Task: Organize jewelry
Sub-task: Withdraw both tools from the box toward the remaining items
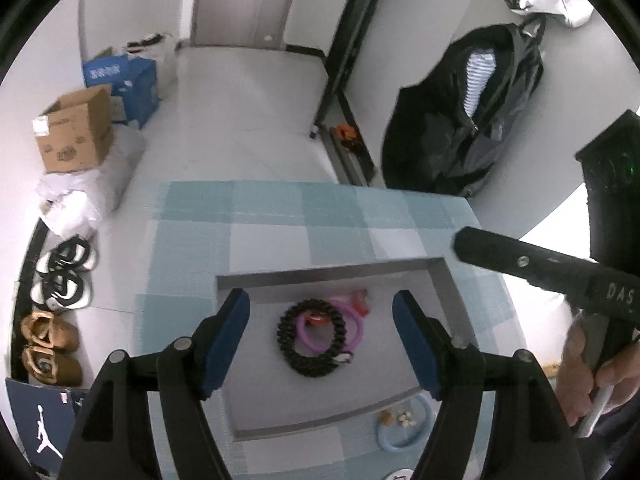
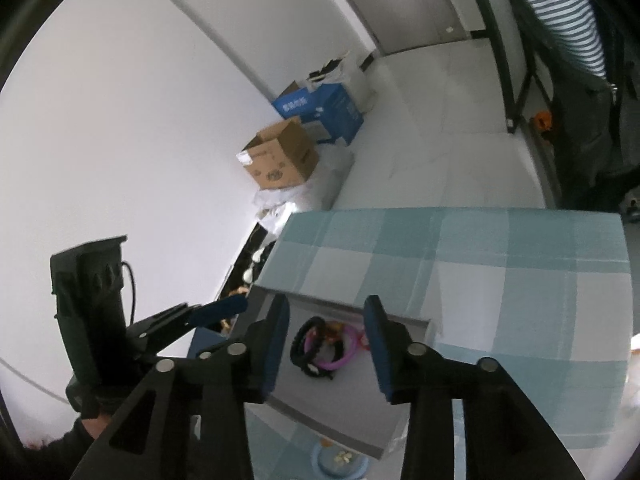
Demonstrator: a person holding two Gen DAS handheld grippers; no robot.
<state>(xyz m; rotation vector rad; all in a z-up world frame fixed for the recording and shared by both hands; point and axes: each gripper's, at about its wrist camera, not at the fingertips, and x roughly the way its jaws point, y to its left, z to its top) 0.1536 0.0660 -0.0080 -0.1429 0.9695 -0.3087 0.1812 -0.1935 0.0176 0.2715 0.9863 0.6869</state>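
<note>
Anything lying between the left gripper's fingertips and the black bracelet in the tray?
No. In the left wrist view, only bare gray tray floor separates the open left gripper from the black bracelet.

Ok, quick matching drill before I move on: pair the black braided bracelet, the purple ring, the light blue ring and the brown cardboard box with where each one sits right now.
Things:
1. black braided bracelet
2. purple ring
3. light blue ring
4. brown cardboard box

Places:
A. on the checked cloth, just outside the tray's near edge
B. on the floor by the wall, far left
C. in the grey tray, between the open left gripper's fingers in its view
D. in the tray, partly under the black bracelet

Pairs: 1-C, 2-D, 3-A, 4-B
</note>
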